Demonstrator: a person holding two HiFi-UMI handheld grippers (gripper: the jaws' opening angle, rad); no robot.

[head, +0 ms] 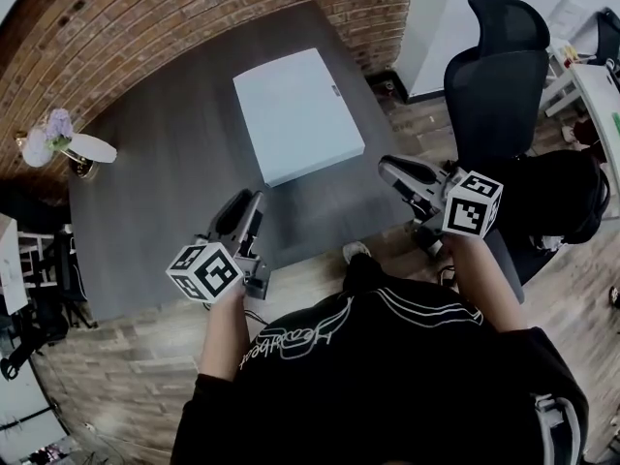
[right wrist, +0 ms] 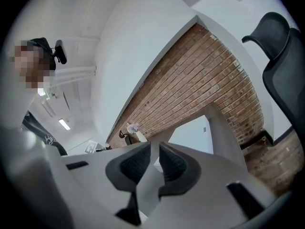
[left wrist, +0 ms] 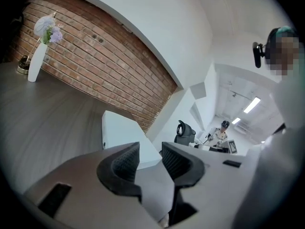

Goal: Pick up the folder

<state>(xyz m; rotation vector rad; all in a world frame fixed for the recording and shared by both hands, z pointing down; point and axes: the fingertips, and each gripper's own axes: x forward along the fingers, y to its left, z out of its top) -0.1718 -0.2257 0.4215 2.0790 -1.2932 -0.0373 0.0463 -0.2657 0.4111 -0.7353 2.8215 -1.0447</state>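
- One white folder (head: pixel 298 114) lies flat on the dark table (head: pixel 165 192), towards its far right part, ahead of both my grippers and touched by neither.
- Its long axis runs away from me, with the far end leaning slightly left.
- My left gripper (left wrist: pixel 150 150): jaws partly apart, empty.
- My right gripper (right wrist: pixel 155 150): jaws almost together, empty.
- One vase (head: pixel 85 148) stands far left.

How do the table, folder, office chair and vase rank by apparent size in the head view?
1. table
2. folder and office chair: look alike, and the chair stands nearer the camera, so unranked
3. vase
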